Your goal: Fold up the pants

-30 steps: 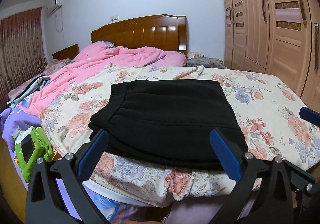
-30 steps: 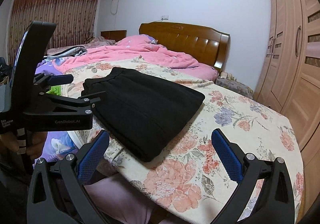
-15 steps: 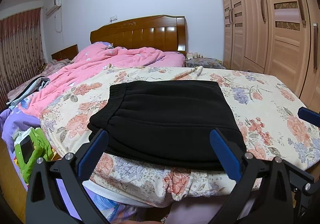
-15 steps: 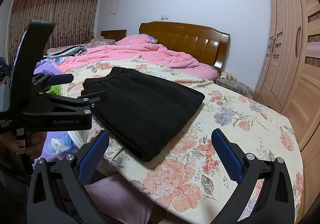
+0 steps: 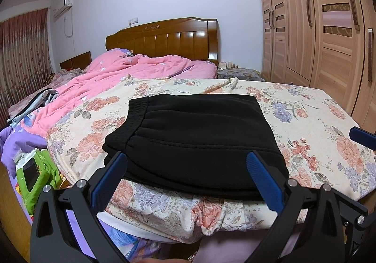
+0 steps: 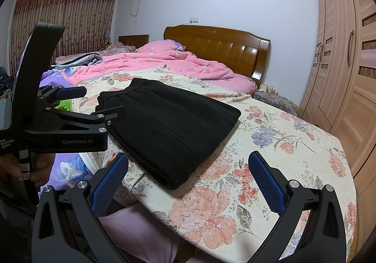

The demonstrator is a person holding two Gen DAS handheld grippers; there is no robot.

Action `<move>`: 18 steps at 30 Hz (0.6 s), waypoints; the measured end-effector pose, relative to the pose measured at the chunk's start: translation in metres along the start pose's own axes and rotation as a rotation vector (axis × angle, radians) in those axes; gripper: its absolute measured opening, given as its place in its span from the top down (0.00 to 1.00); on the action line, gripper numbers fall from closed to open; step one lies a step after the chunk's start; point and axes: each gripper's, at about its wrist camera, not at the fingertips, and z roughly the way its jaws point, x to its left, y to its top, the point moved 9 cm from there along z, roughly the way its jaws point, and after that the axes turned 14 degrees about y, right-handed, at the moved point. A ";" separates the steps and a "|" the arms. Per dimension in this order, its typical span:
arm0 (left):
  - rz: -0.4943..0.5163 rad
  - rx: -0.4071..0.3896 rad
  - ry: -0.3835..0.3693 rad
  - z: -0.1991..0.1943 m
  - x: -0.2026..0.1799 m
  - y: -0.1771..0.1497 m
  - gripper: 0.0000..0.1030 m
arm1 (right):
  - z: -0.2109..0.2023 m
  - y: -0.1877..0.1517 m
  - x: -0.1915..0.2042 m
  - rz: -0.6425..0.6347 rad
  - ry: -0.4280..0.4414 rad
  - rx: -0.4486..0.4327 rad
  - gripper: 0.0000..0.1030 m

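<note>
The black pants [image 5: 195,143] lie folded into a flat rectangle on the floral sheet [image 5: 312,122], near the bed's front edge, waistband to the left. They also show in the right wrist view [image 6: 169,124]. My left gripper [image 5: 188,164] is open and empty, held just in front of the pants' near edge. It also shows from the side in the right wrist view [image 6: 94,103]. My right gripper [image 6: 188,164] is open and empty, held off the bed's front edge by the pants' right corner.
A pink quilt [image 5: 122,72] is bunched at the back before the wooden headboard [image 5: 164,40]. A wardrobe [image 5: 329,28] stands on the right. A green object [image 5: 35,176] and purple bedding [image 5: 14,138] lie at the left.
Both grippers have barely drifted. The pants lie as before, and both grippers stay open.
</note>
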 end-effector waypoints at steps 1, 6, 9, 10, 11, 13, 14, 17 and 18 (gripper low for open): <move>0.000 0.000 -0.001 0.000 0.000 0.000 0.01 | 0.000 0.000 0.000 0.000 0.000 0.001 0.04; 0.002 0.005 -0.004 0.001 -0.001 -0.001 0.01 | 0.000 -0.001 -0.001 -0.001 0.003 0.002 0.04; 0.001 0.006 -0.003 0.001 -0.001 -0.001 0.01 | 0.001 -0.002 -0.002 -0.001 0.005 0.004 0.04; 0.001 0.006 -0.004 0.001 0.000 -0.001 0.01 | 0.001 -0.002 -0.002 -0.001 0.006 0.004 0.04; 0.000 0.006 -0.004 0.001 -0.001 -0.001 0.01 | 0.001 -0.003 -0.002 -0.001 0.006 0.005 0.04; -0.001 0.008 -0.004 0.000 -0.001 -0.002 0.01 | 0.001 -0.003 -0.002 -0.001 0.006 0.005 0.04; -0.001 0.010 -0.003 0.001 0.000 -0.003 0.01 | 0.001 -0.003 -0.002 -0.001 0.006 0.005 0.04; -0.003 0.013 -0.004 0.000 0.000 -0.004 0.01 | 0.001 -0.003 -0.002 -0.001 0.006 0.005 0.04; -0.002 0.014 -0.004 0.000 -0.001 -0.004 0.01 | 0.001 -0.003 -0.002 0.000 0.006 0.005 0.04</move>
